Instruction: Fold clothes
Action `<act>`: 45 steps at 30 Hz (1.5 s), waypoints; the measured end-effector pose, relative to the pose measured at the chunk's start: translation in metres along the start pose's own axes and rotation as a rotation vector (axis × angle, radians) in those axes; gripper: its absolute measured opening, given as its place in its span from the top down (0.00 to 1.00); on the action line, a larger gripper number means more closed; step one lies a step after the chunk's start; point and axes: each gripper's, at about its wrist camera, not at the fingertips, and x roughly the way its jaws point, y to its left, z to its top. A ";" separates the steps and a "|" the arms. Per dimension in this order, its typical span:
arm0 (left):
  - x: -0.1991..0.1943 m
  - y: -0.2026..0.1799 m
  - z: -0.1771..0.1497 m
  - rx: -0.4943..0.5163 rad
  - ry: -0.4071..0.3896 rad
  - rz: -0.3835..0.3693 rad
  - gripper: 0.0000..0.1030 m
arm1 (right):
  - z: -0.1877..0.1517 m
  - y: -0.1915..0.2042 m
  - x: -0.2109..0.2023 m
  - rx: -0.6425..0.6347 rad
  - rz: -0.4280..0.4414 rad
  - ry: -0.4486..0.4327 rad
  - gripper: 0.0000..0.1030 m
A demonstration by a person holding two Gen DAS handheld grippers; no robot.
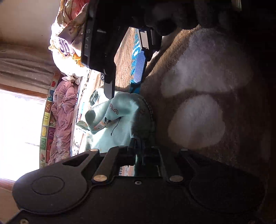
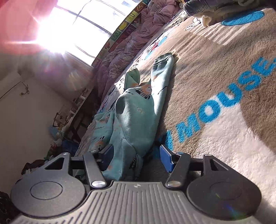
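A light teal child's garment [image 2: 136,110] with small printed figures lies bunched on the brown plush blanket [image 2: 215,72], one leg or sleeve stretched away from me. My right gripper [image 2: 136,155] is open, its blue-padded fingers [image 2: 165,157] on either side of the garment's near end. In the left wrist view the same garment [image 1: 119,120] lies ahead. My left gripper [image 1: 139,151] looks shut on the garment's dark edge, in shadow. The right gripper [image 1: 124,56] shows above, open, with a blue pad [image 1: 139,66].
A pink quilt [image 2: 138,34] lies bunched along the window side. A pile of clothes [image 2: 215,10] sits at the far end. The blanket has blue lettering [image 2: 224,103] and white patches [image 1: 203,65]. A cluttered floor [image 2: 60,134] lies beyond the bed's edge.
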 end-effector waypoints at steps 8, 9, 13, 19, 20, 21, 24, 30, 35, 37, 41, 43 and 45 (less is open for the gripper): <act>-0.008 0.033 -0.002 -0.207 0.010 -0.104 0.65 | -0.018 0.034 0.014 -0.294 -0.099 0.046 0.49; -0.008 0.040 -0.001 -0.254 0.006 -0.117 0.63 | -0.018 0.035 0.014 -0.285 -0.088 0.048 0.49; 0.003 0.059 0.012 -0.405 0.004 -0.144 0.61 | -0.015 0.022 0.008 -0.154 -0.026 0.038 0.49; 0.030 0.065 0.020 -0.480 0.047 -0.149 0.92 | -0.010 0.002 0.003 -0.028 -0.002 0.024 0.54; 0.028 0.066 0.021 -0.488 0.043 -0.087 0.92 | -0.010 0.002 0.004 -0.028 -0.003 0.025 0.54; 0.026 0.062 0.024 -0.471 0.047 -0.015 0.93 | -0.011 0.002 0.004 -0.028 -0.004 0.025 0.53; 0.026 0.034 0.031 -0.265 0.039 0.108 0.93 | -0.011 0.004 0.004 -0.036 -0.002 0.025 0.53; 0.021 -0.028 0.018 0.078 0.011 0.141 0.94 | -0.013 0.010 0.006 -0.109 -0.042 0.041 0.54; 0.005 -0.013 0.013 0.026 0.007 0.082 0.91 | -0.016 0.019 0.010 -0.190 -0.093 0.055 0.59; -0.001 -0.002 0.009 -0.046 0.018 0.031 0.78 | -0.017 0.019 0.010 -0.212 -0.108 0.057 0.61; -0.006 0.009 0.004 -0.147 0.035 0.018 0.66 | -0.021 0.023 0.006 -0.242 -0.117 0.045 0.61; -0.008 0.014 0.001 -0.194 0.043 0.013 0.69 | -0.021 0.025 0.003 -0.246 -0.104 0.032 0.61; -0.010 0.014 0.001 -0.183 0.035 0.044 0.93 | -0.023 0.029 0.004 -0.294 -0.130 0.035 0.61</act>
